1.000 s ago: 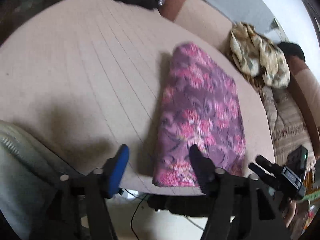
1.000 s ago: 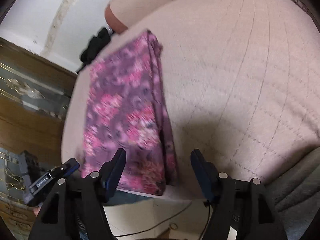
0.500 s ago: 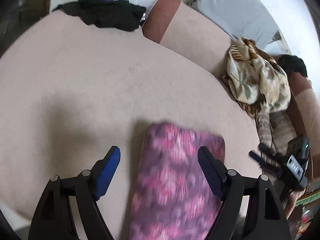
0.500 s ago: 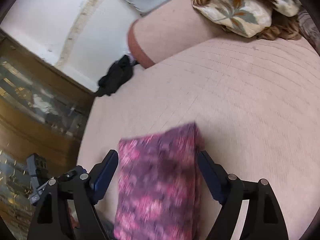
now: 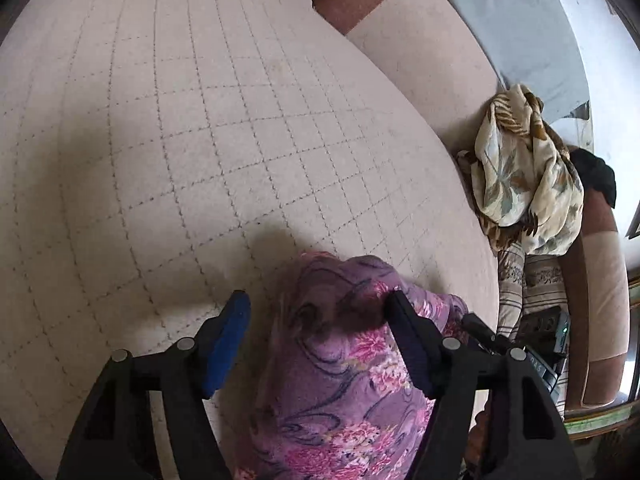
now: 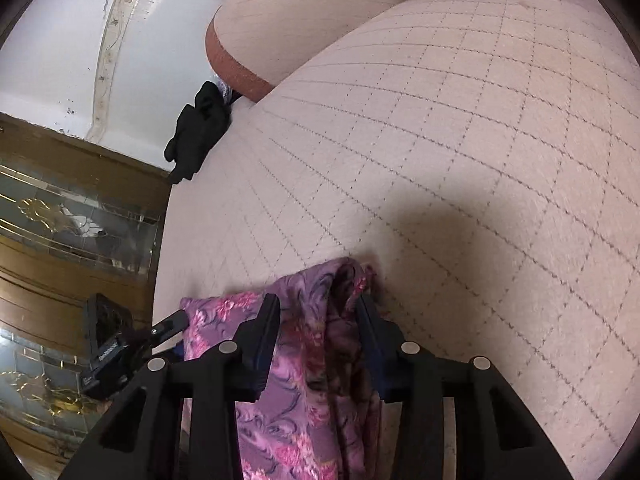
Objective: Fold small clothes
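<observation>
A purple cloth with pink flowers (image 5: 340, 380) lies folded into a long strip on the beige quilted cushion (image 5: 200, 140). My left gripper (image 5: 318, 312) straddles the strip's far end with its jaws closing. Its right pad touches the bunched edge, while the blue left pad stands clear of the fabric. In the right wrist view the same cloth (image 6: 304, 380) humps up between the closing jaws of my right gripper (image 6: 318, 312), and both pads press on the gathered folds. Part of the cloth spreads left beyond the jaws.
A cream leaf-print fabric pile (image 5: 524, 172) sits on the sofa arm at right, below a grey pillow (image 5: 520, 28). A black garment (image 6: 200, 128) lies at the cushion's far corner. A wooden cabinet with glass doors (image 6: 60, 220) stands to the left.
Both grippers have travelled along the strip from its near end to its far end. The right jaws have narrowed onto the fabric, and the cloth's far edge now bunches up.
</observation>
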